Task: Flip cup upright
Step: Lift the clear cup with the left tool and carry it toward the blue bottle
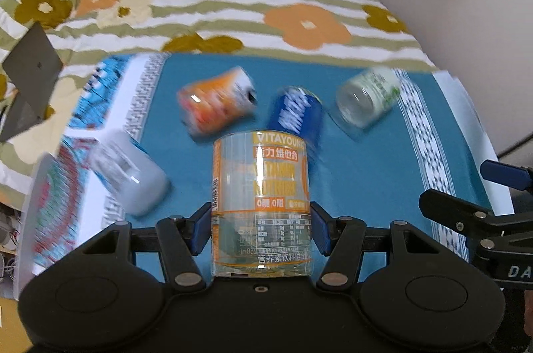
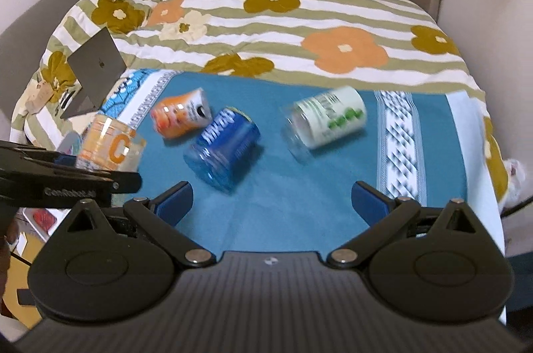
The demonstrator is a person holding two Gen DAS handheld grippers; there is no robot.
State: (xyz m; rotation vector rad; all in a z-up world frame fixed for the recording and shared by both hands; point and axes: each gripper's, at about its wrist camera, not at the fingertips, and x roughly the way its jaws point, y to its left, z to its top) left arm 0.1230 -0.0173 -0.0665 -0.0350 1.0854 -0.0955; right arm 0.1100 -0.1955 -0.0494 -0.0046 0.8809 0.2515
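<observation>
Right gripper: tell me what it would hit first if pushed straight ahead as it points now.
The right gripper is open over bare blue cloth. Straight ahead the path runs between the blue cup and the white-and-green cup, so probably only cloth, though depth is unclear.

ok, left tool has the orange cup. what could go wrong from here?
1. Left tool pinches the clear orange-label cup low on its smooth wall; it could slip or tilt during the flip.
2. The blue cup lies just beyond it; a swing could knock it rolling.
3. Right tool hovers open nearby; collision risk.
</observation>
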